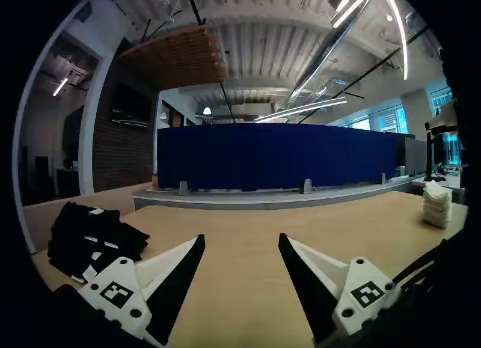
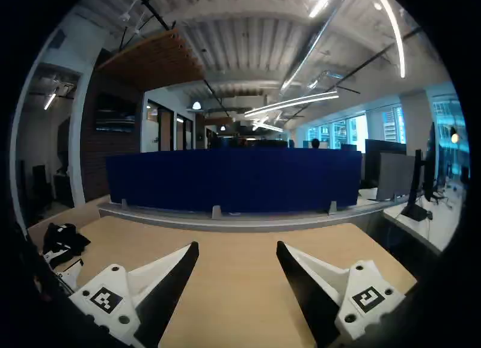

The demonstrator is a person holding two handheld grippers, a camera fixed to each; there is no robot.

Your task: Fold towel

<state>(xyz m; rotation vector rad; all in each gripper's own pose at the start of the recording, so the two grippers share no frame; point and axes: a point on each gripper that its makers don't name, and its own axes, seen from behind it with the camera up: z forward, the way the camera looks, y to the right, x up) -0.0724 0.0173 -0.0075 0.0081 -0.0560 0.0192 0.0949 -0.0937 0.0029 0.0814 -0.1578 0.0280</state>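
Observation:
A heap of black towels point(image 1: 93, 238) with small white tags lies on the wooden table point(image 1: 252, 228) at the left, just beyond my left gripper's left finger. A neat stack of folded white towels point(image 1: 437, 204) stands at the table's far right edge. My left gripper point(image 1: 240, 243) hovers low over the bare tabletop, open, with nothing between its fingers. My right gripper point(image 2: 236, 247) is likewise open above the table point(image 2: 240, 252), holding nothing. The black heap point(image 2: 63, 240) appears far off to the left in the right gripper view.
A long blue partition point(image 1: 270, 155) on a grey base runs along the table's back edge. Beyond the right end stand a desk with monitors point(image 2: 415, 180). A brick wall point(image 1: 120, 155) rises at the left.

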